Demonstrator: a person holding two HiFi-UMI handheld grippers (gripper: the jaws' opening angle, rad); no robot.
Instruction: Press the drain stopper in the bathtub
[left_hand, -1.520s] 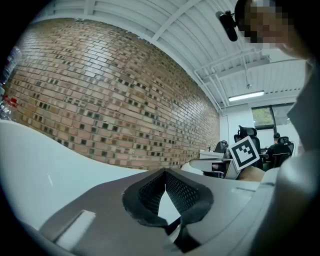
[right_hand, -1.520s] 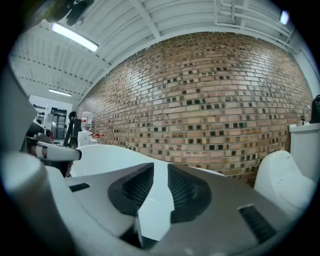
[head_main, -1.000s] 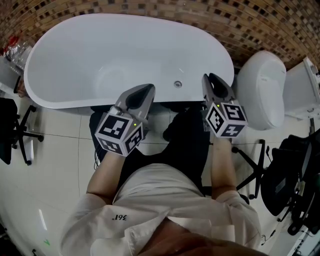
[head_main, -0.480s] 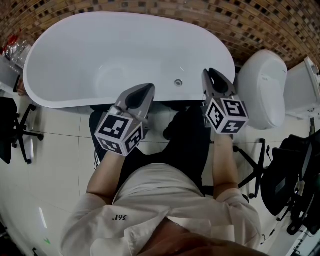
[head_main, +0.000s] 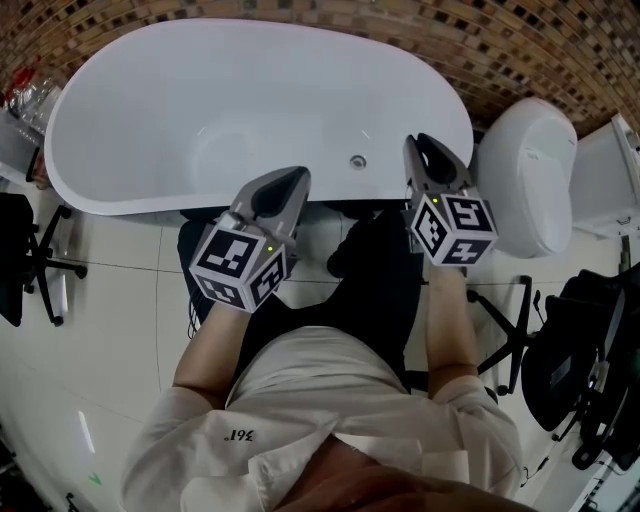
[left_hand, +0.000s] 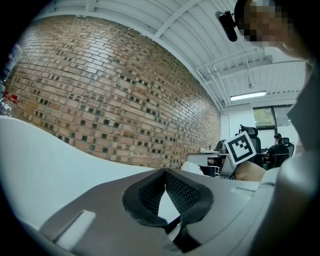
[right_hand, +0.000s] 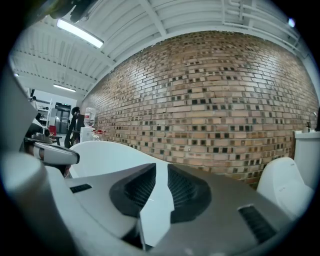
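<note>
The small round silver drain stopper in the white oval bathtub looks hard and slippery, so push its middle. The left tongs are pressed together, the right tongs a little spread.

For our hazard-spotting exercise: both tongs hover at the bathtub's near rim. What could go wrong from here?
The right tongs stand slightly apart, so they may slip off the small round stopper. Reaching down, either could knock the bathtub rim; the left tongs hang just by it.
</note>
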